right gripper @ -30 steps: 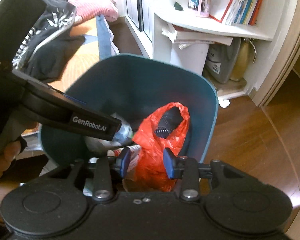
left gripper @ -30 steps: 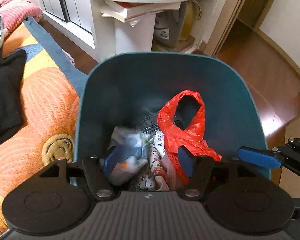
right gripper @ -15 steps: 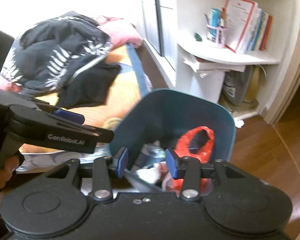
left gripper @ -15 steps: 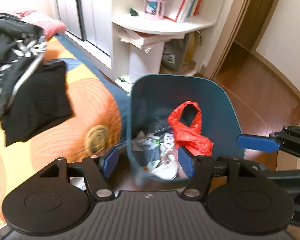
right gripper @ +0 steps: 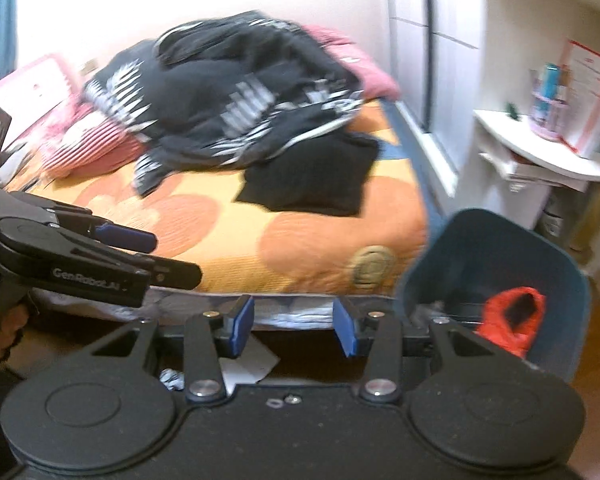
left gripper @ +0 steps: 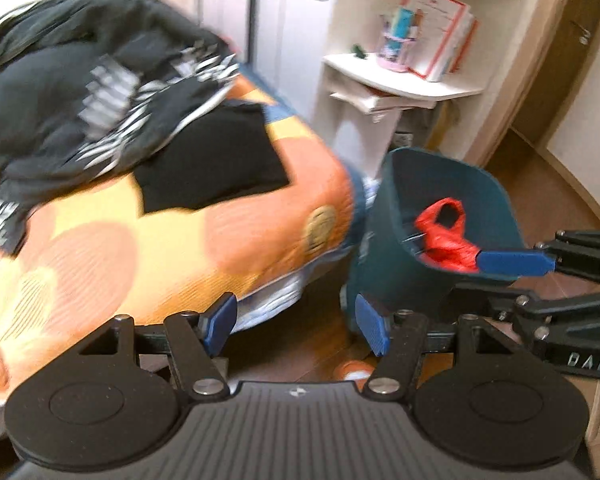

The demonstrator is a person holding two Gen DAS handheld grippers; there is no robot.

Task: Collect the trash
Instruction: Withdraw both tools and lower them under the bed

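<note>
At about three o'clock of the bed [left gripper: 228,240], on the brown wooden floor [left gripper: 552,188], stands the bin [left gripper: 384,264], a smooth teal plastic tub with rounded corners and a flaring rim, just beside the bed's corner. Inside it a crinkled, glossy red plastic bag [left gripper: 444,240] slumps with its looped handle up, next to paler rubbish too blurred to name. The bed wears a quilted cover of orange and yellow rounds with a stitched round badge near the corner; a flat black cloth [left gripper: 212,168] and a heap of black clothing with white stripes [left gripper: 88,92] lie on it toward eleven o'clock. A white shelf unit [left gripper: 404,84] at one o'clock of the bin carries a pink cup of pens and upright books. The left tool [left gripper: 296,322], black linkage arms ending in ribbed blue pads, tilts down over the gap between bed and bin; its jaws are opening with nothing between them. The right tool [right gripper: 294,324] likewise slants down toward the bed's edge with the bin at its three o'clock, its jaws opening and empty; a white scrap of paper [right gripper: 246,366] lies on the floor under them. In the right view, a person's fingers [right gripper: 4,324] wrap the left tool's handle at nine o'clock.
</note>
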